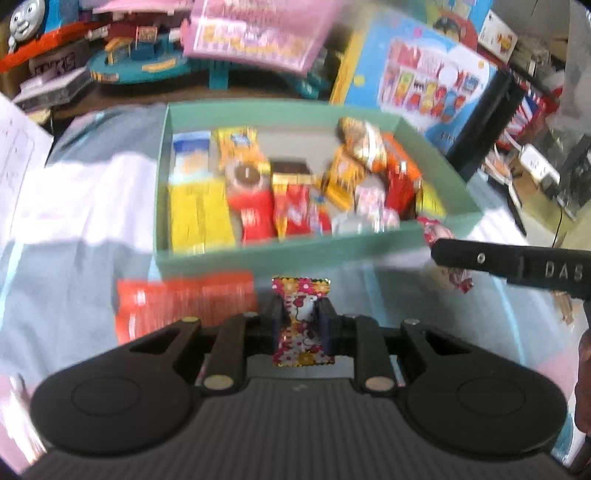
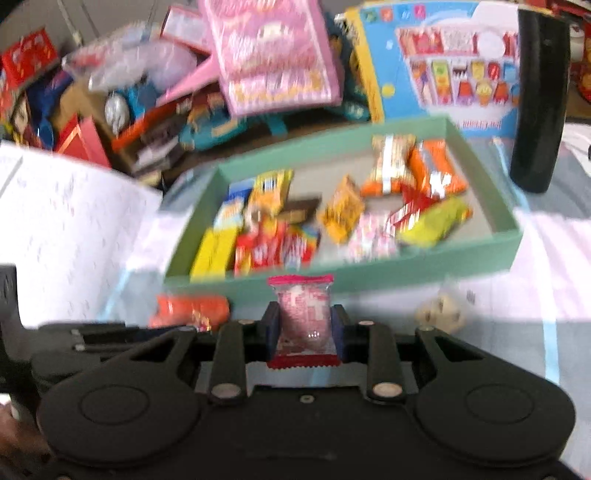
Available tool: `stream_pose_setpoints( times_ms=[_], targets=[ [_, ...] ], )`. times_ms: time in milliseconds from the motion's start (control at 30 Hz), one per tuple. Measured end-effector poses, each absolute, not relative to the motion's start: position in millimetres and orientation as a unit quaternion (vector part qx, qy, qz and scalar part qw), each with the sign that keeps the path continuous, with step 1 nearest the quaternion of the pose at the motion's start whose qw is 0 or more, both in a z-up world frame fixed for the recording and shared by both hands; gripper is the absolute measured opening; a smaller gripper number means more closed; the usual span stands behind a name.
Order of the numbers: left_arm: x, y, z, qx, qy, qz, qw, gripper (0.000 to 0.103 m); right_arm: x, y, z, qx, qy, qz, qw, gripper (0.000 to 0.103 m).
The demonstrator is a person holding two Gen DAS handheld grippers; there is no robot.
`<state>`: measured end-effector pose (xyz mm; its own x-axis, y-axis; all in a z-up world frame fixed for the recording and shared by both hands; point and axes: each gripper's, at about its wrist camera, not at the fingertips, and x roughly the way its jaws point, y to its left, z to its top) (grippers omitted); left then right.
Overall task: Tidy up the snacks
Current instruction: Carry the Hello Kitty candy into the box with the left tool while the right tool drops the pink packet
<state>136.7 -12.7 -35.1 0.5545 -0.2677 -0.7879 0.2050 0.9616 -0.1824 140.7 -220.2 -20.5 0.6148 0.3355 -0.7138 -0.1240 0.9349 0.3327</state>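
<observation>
A green box (image 1: 258, 254) holds several wrapped snacks; it also shows in the right wrist view (image 2: 406, 277). My left gripper (image 1: 301, 325) is shut on a flowery candy wrapper (image 1: 300, 295) just in front of the box. My right gripper (image 2: 303, 328) is shut on a pink candy packet (image 2: 303, 314) in front of the box's near wall. The right gripper's finger (image 1: 509, 262) reaches in from the right in the left wrist view, with a pink wrapper (image 1: 437, 230) at its tip. An orange packet (image 1: 184, 299) lies on the cloth before the box and shows in the right wrist view (image 2: 192, 310).
Toy boxes, pink (image 1: 258, 33) and blue (image 1: 432, 74), stand behind the green box. A black cylinder (image 2: 539, 92) stands at the right. A white sheet (image 2: 66, 229) lies at the left. A pale round snack (image 2: 439, 314) lies on the cloth.
</observation>
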Motion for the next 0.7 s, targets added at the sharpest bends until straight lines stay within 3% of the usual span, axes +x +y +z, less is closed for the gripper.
stream_pose_setpoints(
  times_ms=[333, 700],
  targets=[
    [229, -13, -10, -0.041, 0.430, -0.119, 0.894, 0.020, 230, -241, 11, 0.183, 0.389, 0.117, 0.895, 0.028],
    [323, -39, -30, -0.022, 0.440, -0.109, 0.891, 0.020, 328, -232, -20, 0.188, 0.407, 0.099, 0.888, 0.028]
  ],
)
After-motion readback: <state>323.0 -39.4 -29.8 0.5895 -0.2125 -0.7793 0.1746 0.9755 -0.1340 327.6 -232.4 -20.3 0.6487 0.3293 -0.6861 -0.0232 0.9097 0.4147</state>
